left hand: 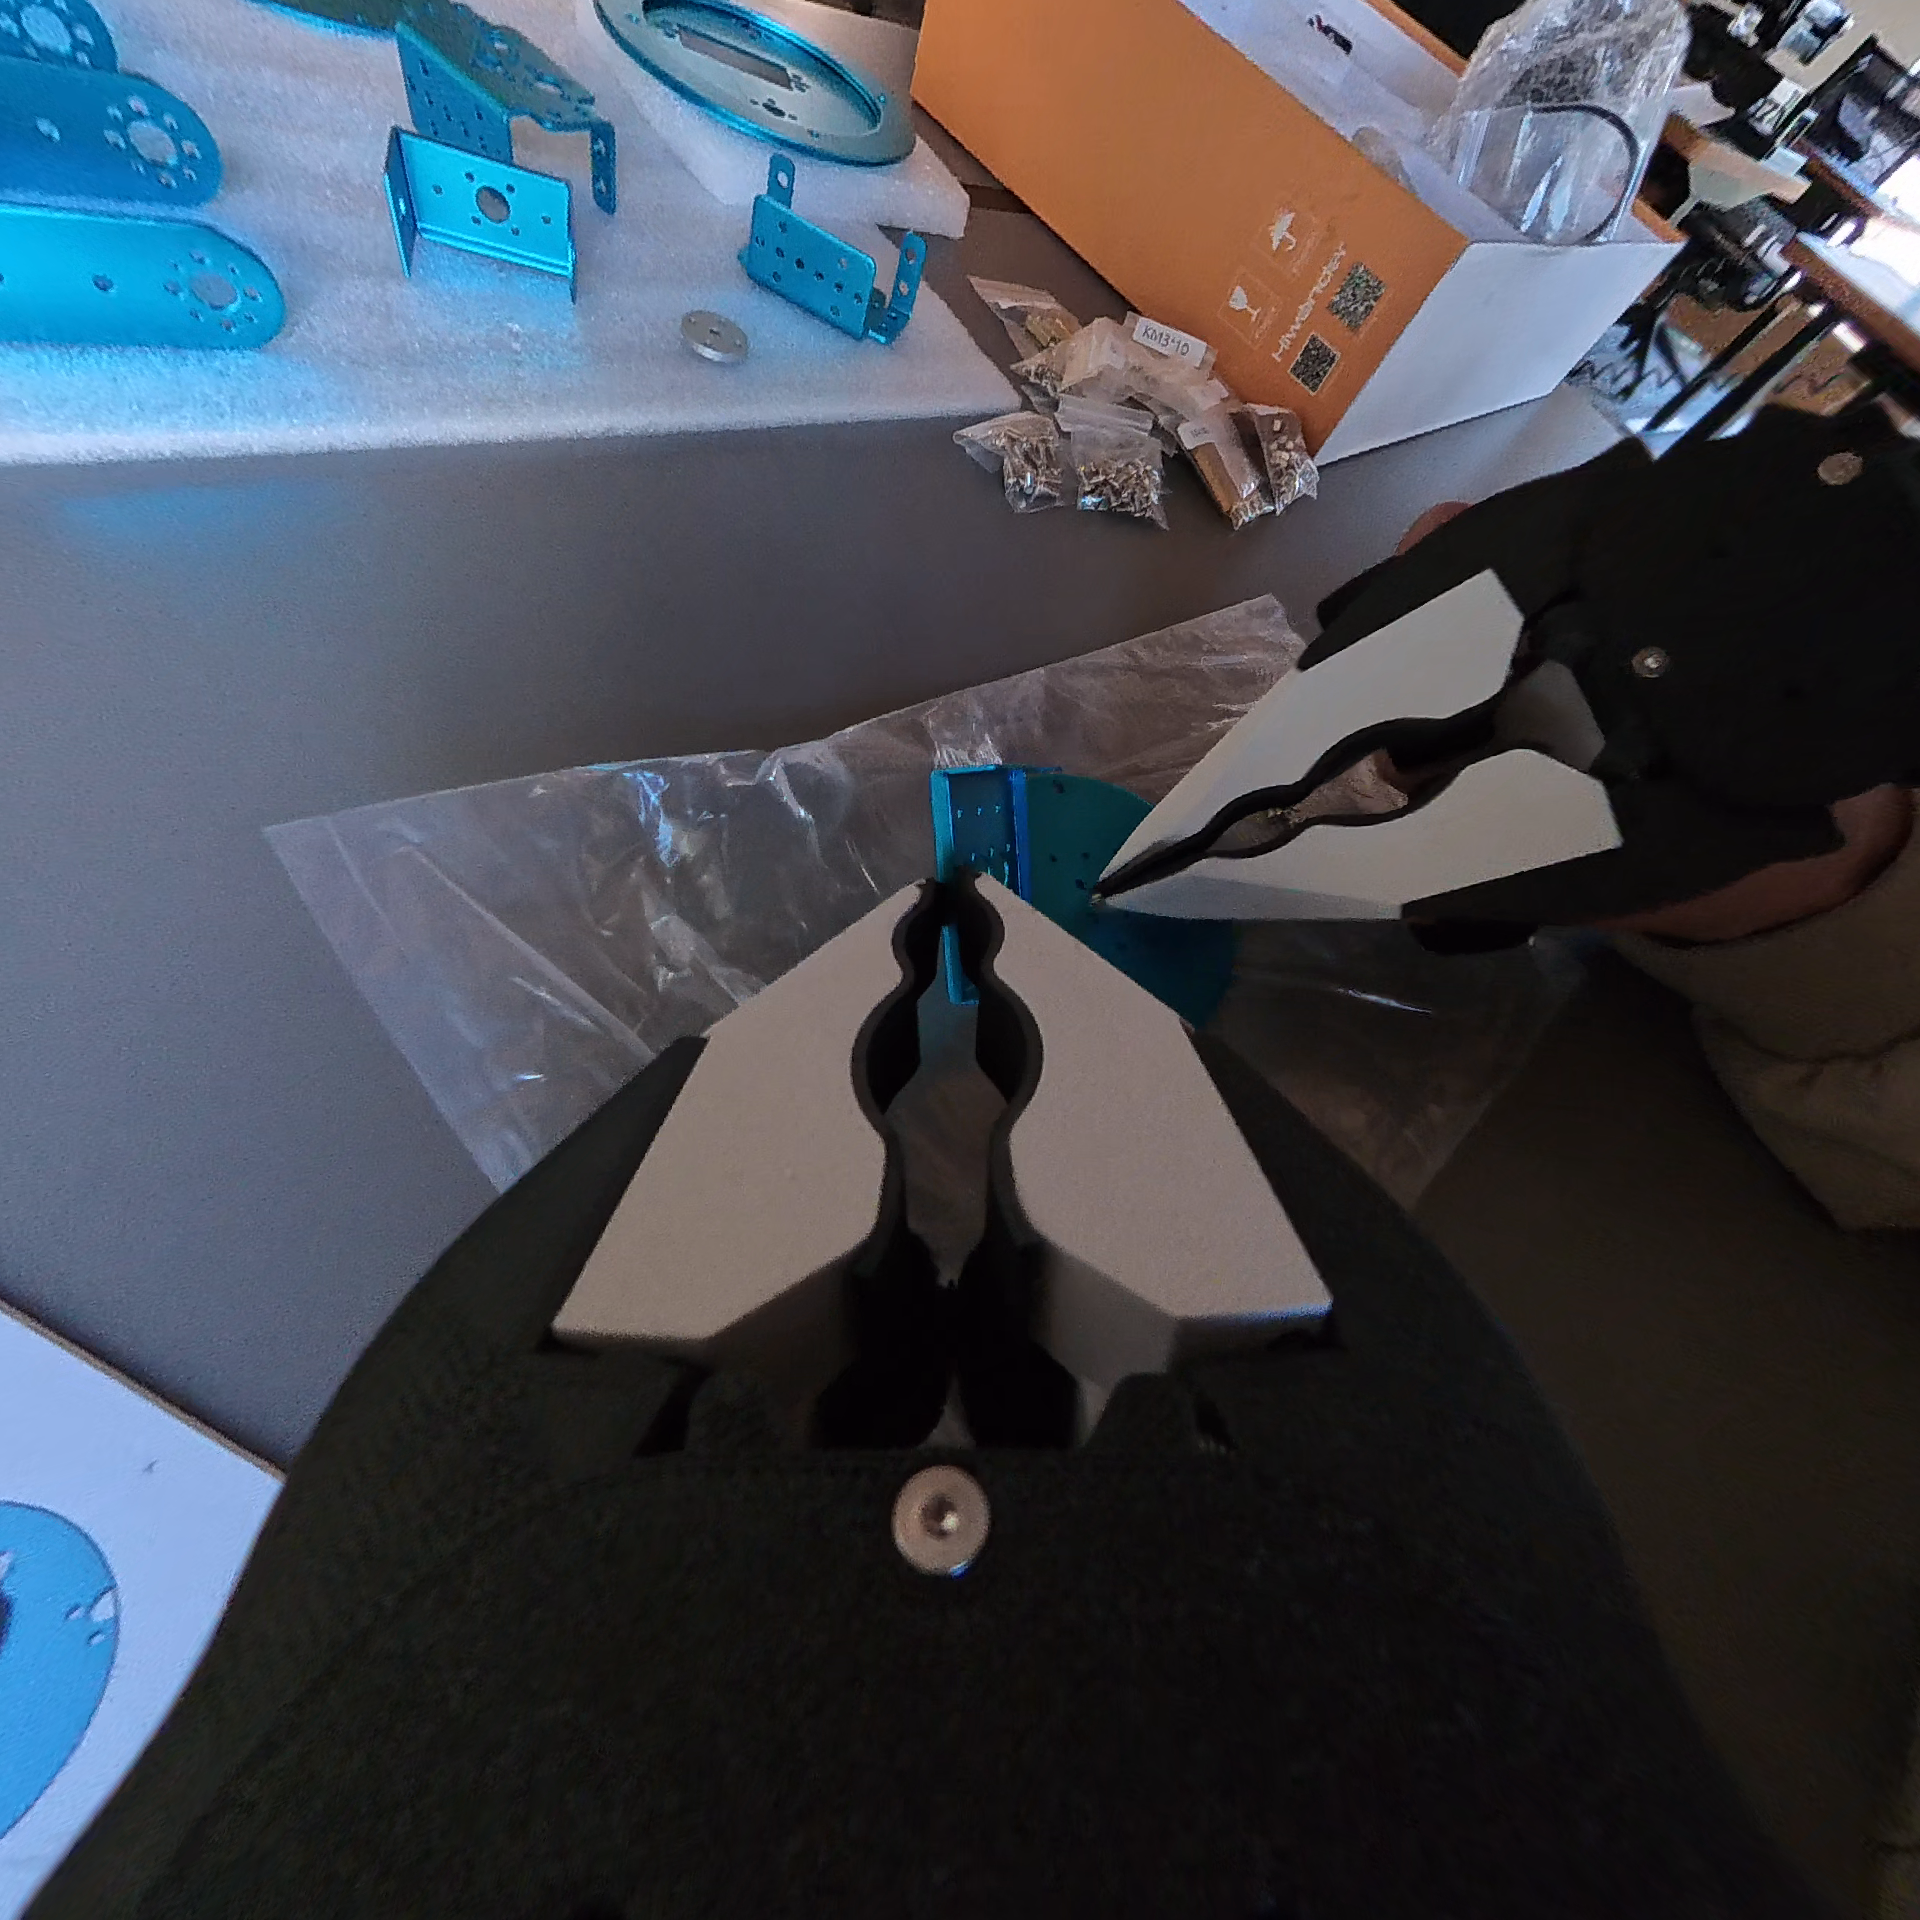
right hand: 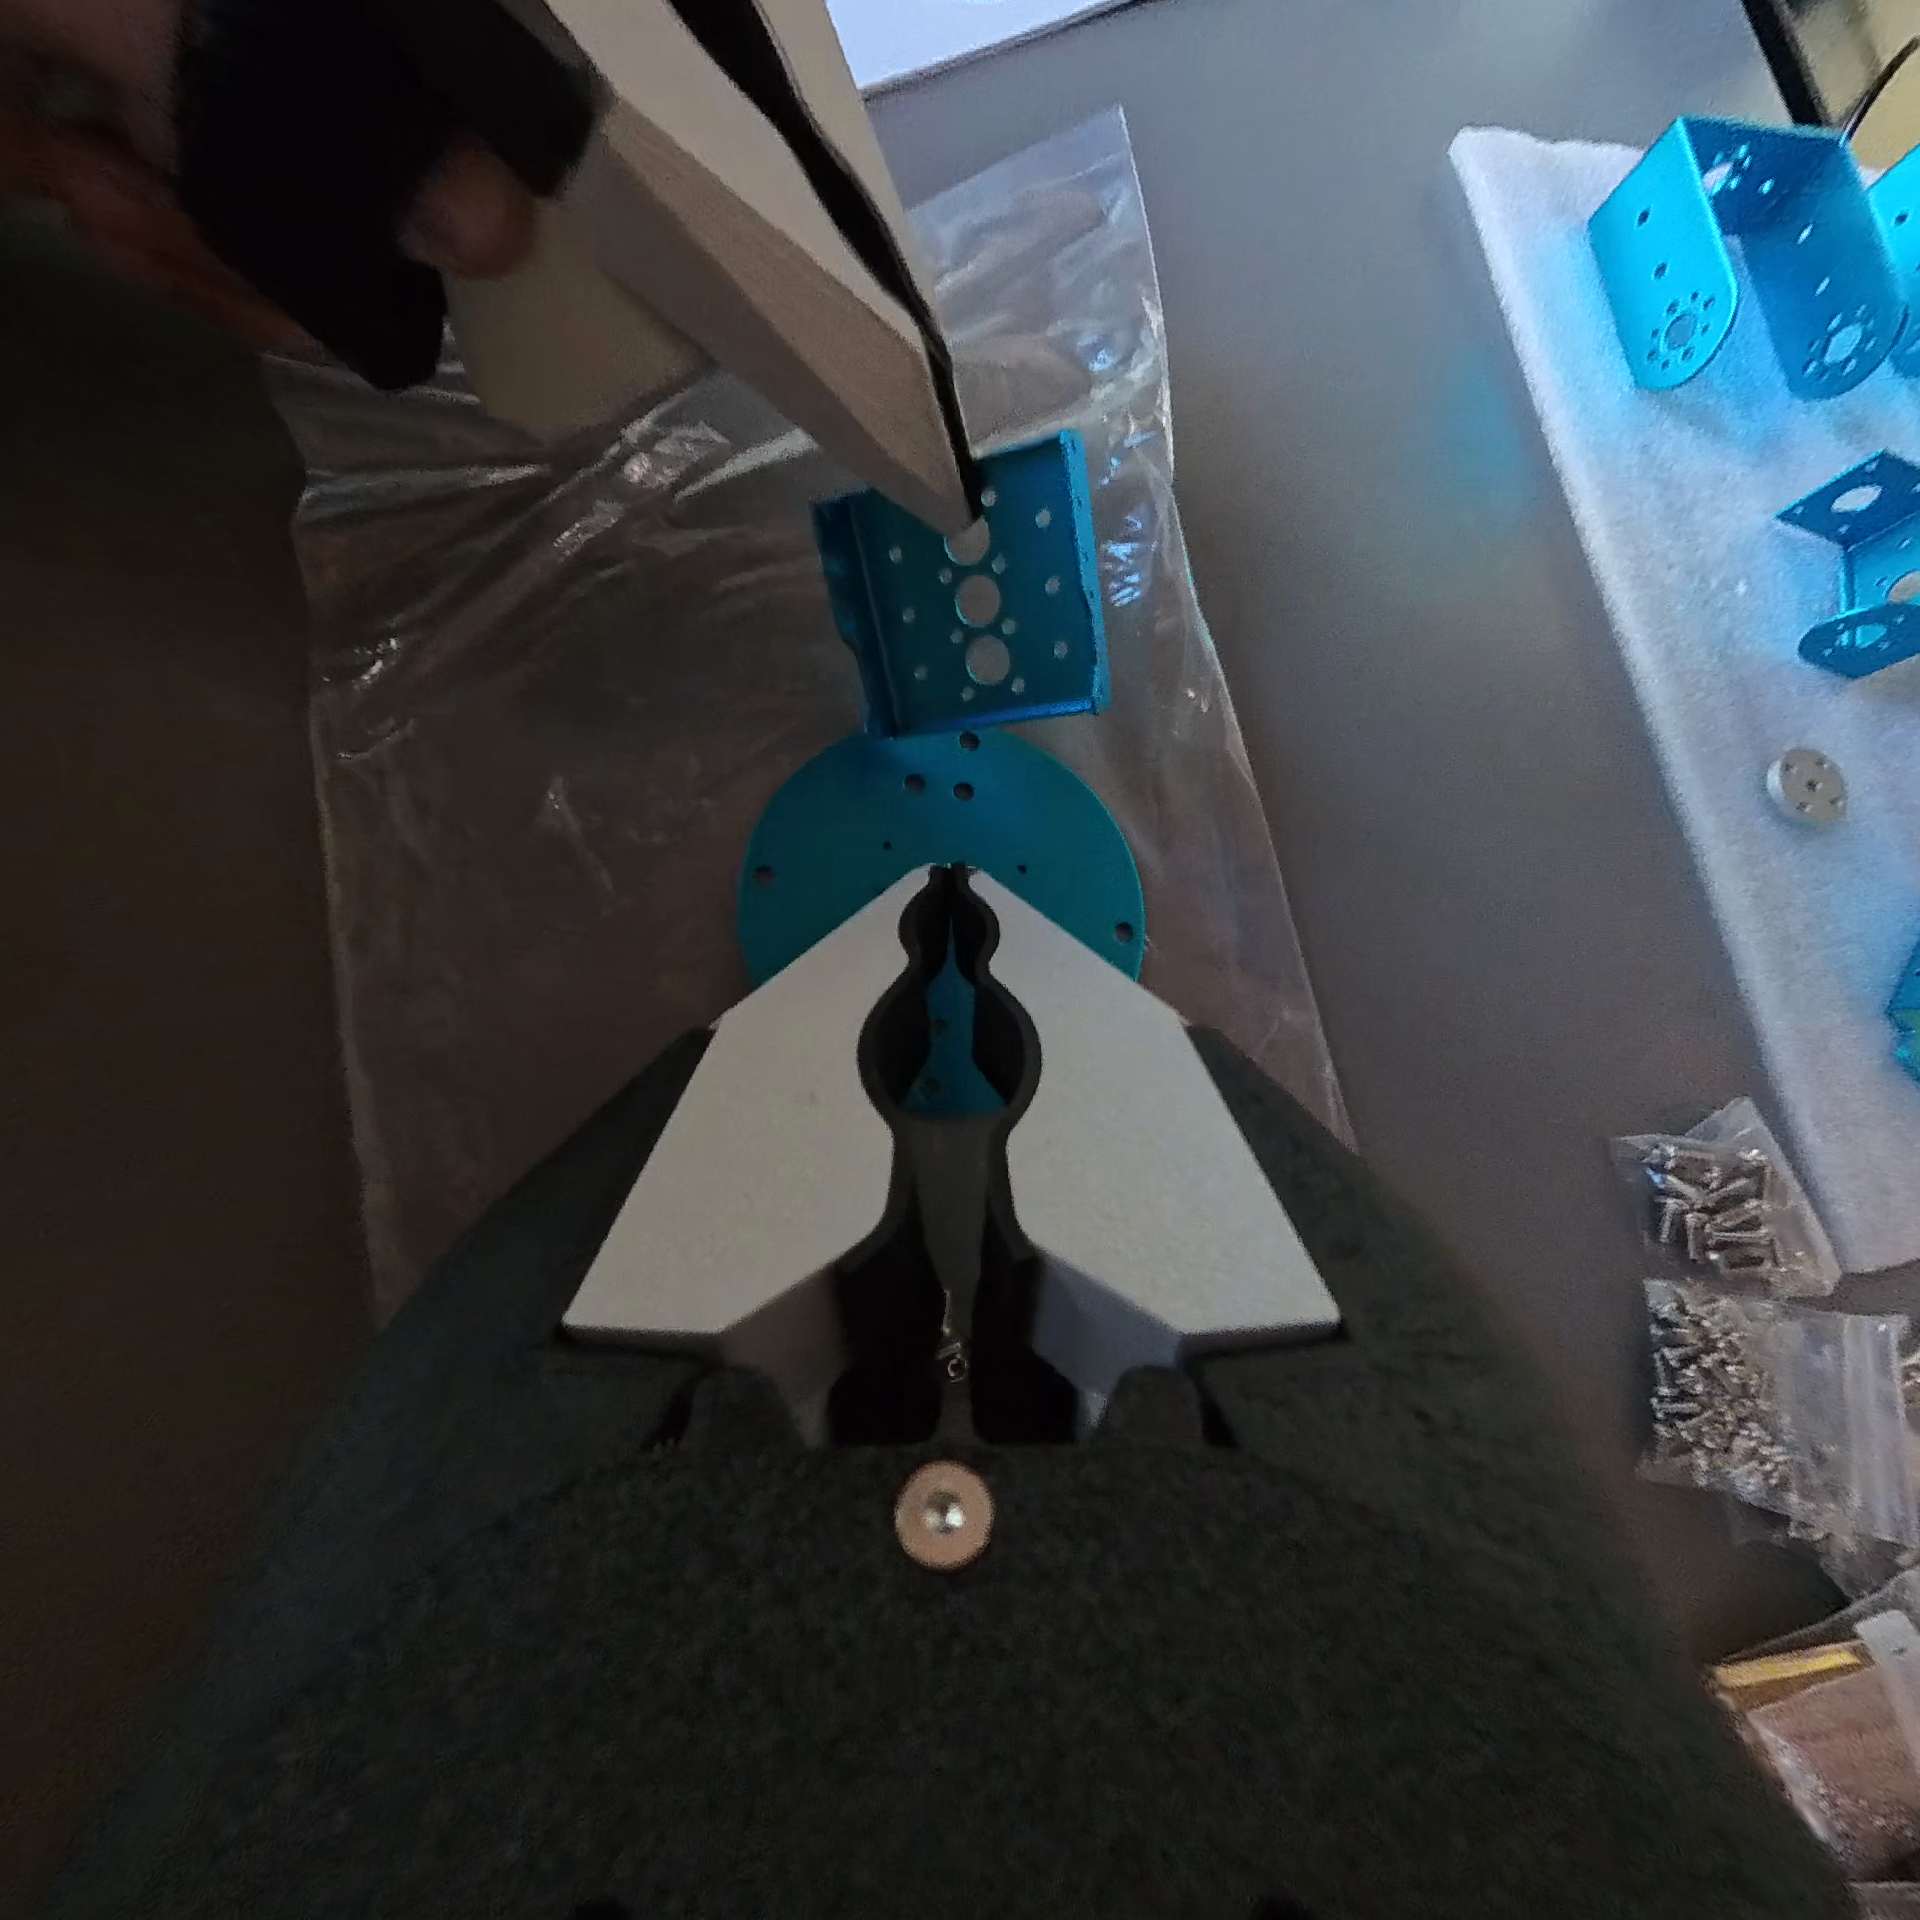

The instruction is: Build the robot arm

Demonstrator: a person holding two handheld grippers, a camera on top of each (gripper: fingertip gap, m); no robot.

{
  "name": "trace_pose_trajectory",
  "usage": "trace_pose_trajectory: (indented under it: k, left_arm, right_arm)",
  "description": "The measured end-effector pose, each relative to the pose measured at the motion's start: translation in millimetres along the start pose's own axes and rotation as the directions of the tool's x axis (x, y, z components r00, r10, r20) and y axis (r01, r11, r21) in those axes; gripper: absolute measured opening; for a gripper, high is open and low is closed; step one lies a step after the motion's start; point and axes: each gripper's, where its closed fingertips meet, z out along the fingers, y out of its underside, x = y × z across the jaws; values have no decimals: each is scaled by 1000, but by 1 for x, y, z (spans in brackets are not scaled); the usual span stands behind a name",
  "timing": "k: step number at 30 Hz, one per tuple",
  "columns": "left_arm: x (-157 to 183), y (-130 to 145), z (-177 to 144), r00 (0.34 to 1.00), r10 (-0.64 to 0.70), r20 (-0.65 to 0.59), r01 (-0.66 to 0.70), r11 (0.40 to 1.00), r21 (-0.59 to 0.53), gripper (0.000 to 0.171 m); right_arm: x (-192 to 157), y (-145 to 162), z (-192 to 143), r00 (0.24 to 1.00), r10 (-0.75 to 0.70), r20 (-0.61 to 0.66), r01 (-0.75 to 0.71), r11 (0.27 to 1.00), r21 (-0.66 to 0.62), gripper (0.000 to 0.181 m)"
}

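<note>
While the left gripper pinches the blue bracket by 1 thin flange above the plastic bag, the right gripper grips a tiny screw over the blue disc. Both plates look stiff, light and slippery; edges suit gripping.

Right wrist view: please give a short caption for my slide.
Right gripper over blue disc; left gripper pinches blue bracket.

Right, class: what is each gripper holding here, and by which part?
Left gripper pinches the blue U-bracket by one edge. Right gripper, shut above the round blue plate, may pinch a tiny screw at its tips; unclear.
</note>
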Motion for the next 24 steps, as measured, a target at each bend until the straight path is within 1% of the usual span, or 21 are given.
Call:
trace_pose_trajectory:
  k: [3, 4, 6, 9, 11, 14, 15, 18, 19, 20, 21, 22, 24]
  left_arm:
    - [1, 0, 1, 997, -70, -40, 70, 998, 3, 2]
    - [3, -1, 1, 993, -100, -65, 100, 995, 6, 2]
    - [7, -3, 1, 979, -163, -120, 167, 986, 17, 1]
    - [15, -5, 1, 931, -286, -226, 295, 955, 7, 1]
    - [19, -7, -1, 890, -354, -285, 370, 929, 0, 1]
    - [24, -10, -8, 849, -413, -329, 437, 899, 0, 1]
    - [26, -9, -11, 839, -428, -336, 454, 891, -3, 1]
    - [28, -6, -21, 843, -432, -320, 458, 889, 6, 1]
    - [24, -5, -25, 852, -425, -305, 450, 893, 15, 1]
    - [19, -5, -28, 867, -411, -282, 435, 900, 28, 1]
    - [15, -5, -33, 884, -390, -259, 413, 910, 42, 1]
    - [12, -5, -37, 899, -365, -242, 388, 921, 50, 1]
    - [11, -4, -44, 922, -316, -223, 335, 941, 51, 1]
  right_arm:
    - [0, -16, -10, 1000, -15, 8, 14, 999, 29, 0]
    - [-1, -22, -14, 1000, -19, 23, 18, 999, 34, 0]
    - [-5, -32, -17, 996, -22, 81, 22, 1000, 4, 0]
    - [-4, -45, -20, 990, -106, 92, 111, 993, -45, 0]
    - [-6, -47, -21, 980, -165, 110, 176, 979, -104, 0]
    - [-12, -49, -23, 972, -181, 150, 206, 964, -167, 0]
    - [-11, -51, -24, 973, -186, 140, 209, 962, -174, 0]
    - [-9, -61, -39, 980, -174, 100, 185, 977, -109, 0]
    - [-6, -58, -45, 985, -152, 85, 160, 983, -92, 0]
    - [-5, -52, -51, 989, -118, 85, 125, 989, -79, 4]
    - [-6, -42, -53, 992, -79, 100, 87, 993, -74, 15]
    - [-9, -29, -52, 992, -50, 116, 60, 995, -78, 21]
    - [-14, -7, -43, 995, 9, 100, -3, 998, -59, 17]
